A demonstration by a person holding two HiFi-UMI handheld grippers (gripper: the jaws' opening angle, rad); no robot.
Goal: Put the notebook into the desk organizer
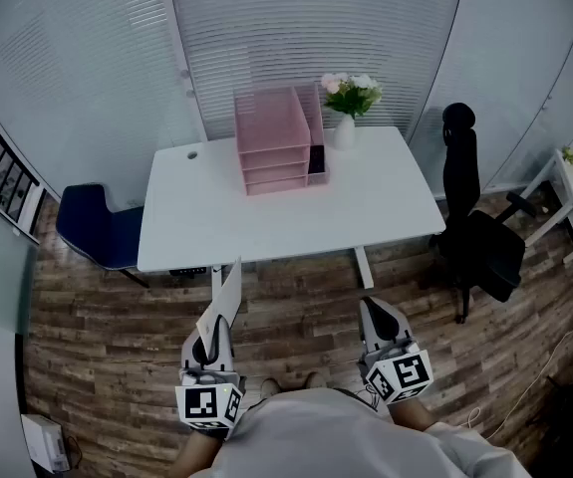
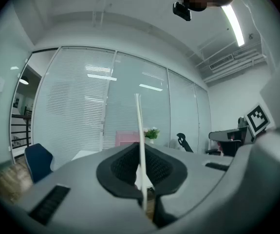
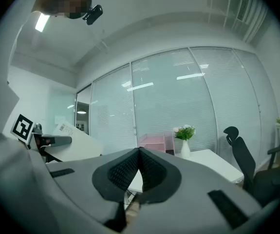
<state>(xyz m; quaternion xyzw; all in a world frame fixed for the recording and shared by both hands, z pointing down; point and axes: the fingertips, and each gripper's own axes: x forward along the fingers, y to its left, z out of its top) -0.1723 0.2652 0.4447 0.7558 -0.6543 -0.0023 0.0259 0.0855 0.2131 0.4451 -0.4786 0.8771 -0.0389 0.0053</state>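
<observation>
A thin white notebook (image 1: 224,300) stands on edge in my left gripper (image 1: 215,335), which is shut on it in front of the desk, above the wood floor. In the left gripper view the notebook (image 2: 140,130) runs edge-on between the closed pads of the left gripper (image 2: 142,172). The pink desk organizer (image 1: 271,137) stands at the back middle of the white desk (image 1: 266,222), well ahead of both grippers. My right gripper (image 1: 380,314) is shut and holds nothing; in its own view the right gripper (image 3: 140,168) has its pads pressed together.
A white vase of flowers (image 1: 346,108) stands right of the organizer. A black office chair (image 1: 480,237) is at the desk's right end, a blue chair (image 1: 97,229) at its left. Glass walls with blinds lie behind the desk.
</observation>
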